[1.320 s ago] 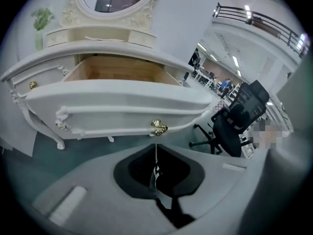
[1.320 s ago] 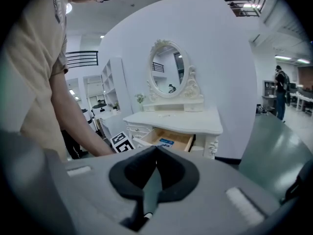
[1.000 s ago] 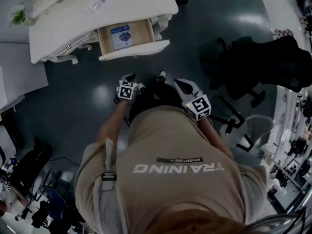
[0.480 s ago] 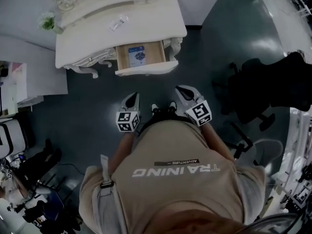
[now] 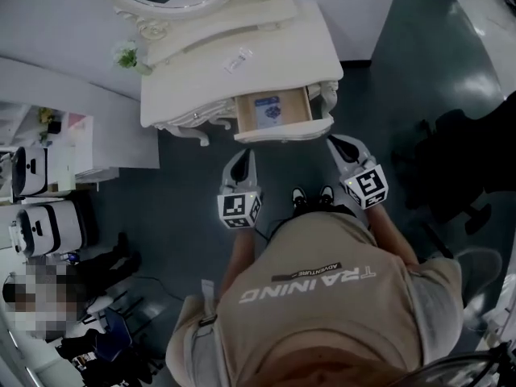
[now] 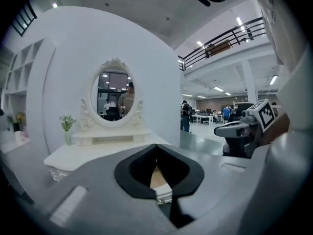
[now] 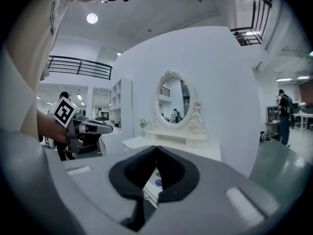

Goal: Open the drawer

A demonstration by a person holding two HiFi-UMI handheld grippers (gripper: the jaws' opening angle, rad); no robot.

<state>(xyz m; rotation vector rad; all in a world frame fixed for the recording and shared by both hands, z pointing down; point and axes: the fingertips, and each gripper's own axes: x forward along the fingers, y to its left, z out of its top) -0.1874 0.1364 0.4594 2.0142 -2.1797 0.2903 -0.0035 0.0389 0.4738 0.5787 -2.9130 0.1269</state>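
The white dressing table [image 5: 310, 51] has its drawer [image 5: 282, 131] pulled out, wooden inside, with a blue-and-white booklet [image 5: 269, 109] lying in it. My left gripper [image 5: 242, 157] hangs in front of the drawer's left end, apart from it, jaws shut and empty. My right gripper [image 5: 339, 142] is off the drawer's right corner, also shut with nothing in it. In the left gripper view the shut left gripper [image 6: 156, 146] points at the table, and the drawer [image 6: 158, 178] shows below the tips. The right gripper [image 7: 156, 148] in its own view faces the oval mirror [image 7: 174, 100].
On the tabletop lie a small clear packet [image 5: 239, 60] and a potted sprig [image 5: 126, 55]. A white shelf unit [image 5: 48, 176] stands left of the table. A dark office chair [image 5: 463, 156] is on the right. My shoes [image 5: 312, 196] are on the dark floor.
Both grippers have risen and now point nearly level at the table instead of down. The head view has swung, so the table sits lower and further right. The drawer stays open.
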